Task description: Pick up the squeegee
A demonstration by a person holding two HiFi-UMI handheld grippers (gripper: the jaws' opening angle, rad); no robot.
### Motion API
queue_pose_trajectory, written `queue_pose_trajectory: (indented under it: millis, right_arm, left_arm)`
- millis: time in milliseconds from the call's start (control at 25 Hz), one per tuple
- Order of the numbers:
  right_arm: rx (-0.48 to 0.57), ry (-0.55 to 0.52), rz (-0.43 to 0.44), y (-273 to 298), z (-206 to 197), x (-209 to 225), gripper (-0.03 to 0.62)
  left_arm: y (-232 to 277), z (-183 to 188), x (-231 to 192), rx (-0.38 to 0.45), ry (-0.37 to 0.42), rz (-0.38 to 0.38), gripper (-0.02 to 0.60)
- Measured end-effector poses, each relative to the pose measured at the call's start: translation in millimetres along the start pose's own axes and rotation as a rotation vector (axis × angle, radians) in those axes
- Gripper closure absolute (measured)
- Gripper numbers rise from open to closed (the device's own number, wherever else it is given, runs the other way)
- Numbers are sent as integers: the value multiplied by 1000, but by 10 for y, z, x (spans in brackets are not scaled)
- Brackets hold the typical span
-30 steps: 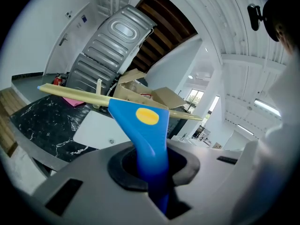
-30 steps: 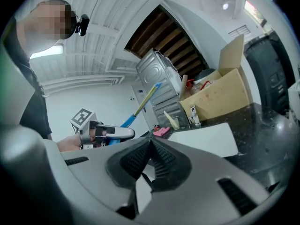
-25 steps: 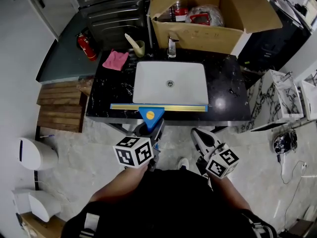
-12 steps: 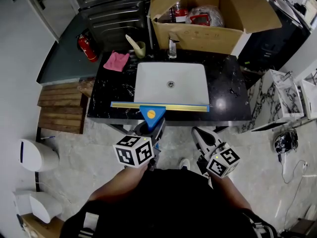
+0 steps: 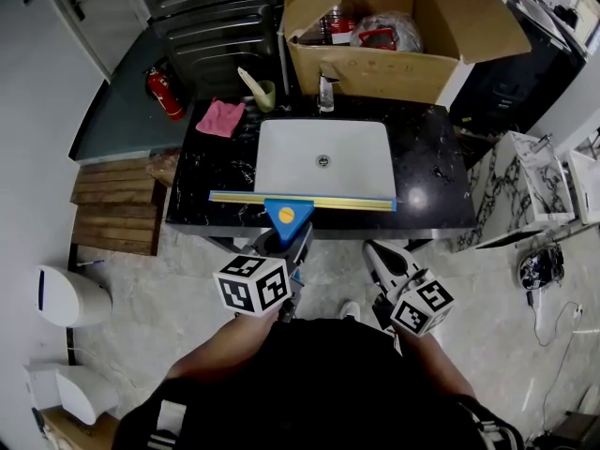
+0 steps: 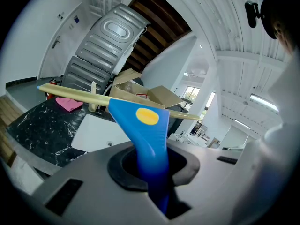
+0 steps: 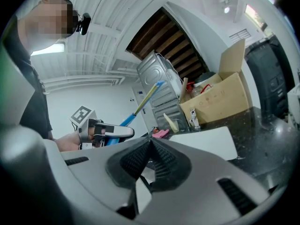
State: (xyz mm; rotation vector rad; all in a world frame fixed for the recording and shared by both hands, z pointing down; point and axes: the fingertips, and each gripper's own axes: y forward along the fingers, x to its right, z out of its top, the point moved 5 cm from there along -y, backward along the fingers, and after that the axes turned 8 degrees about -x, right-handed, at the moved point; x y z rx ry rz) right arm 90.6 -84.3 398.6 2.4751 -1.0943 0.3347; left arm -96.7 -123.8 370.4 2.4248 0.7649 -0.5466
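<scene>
Left gripper (image 6: pixel 152 172) clamped on the blue handle of the squeegee (image 5: pixel 288 216), blade along the counter's (image 5: pixel 431 172) front edge before the sink (image 5: pixel 323 157); right gripper (image 7: pixel 149 161) closed, empty; grasp looks made, next I'd want a level lift clear.

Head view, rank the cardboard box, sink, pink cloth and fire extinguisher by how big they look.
1. cardboard box
2. sink
3. pink cloth and fire extinguisher look about alike; I would not rank them.
</scene>
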Motion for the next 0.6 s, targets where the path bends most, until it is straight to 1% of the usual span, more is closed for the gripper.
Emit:
queue_pose_trajectory:
  millis: [600]
  right_arm:
    - [9,15,4,3,-50,-26,586]
  left_arm:
    - [-23,-12,-48,-3,2,9,520]
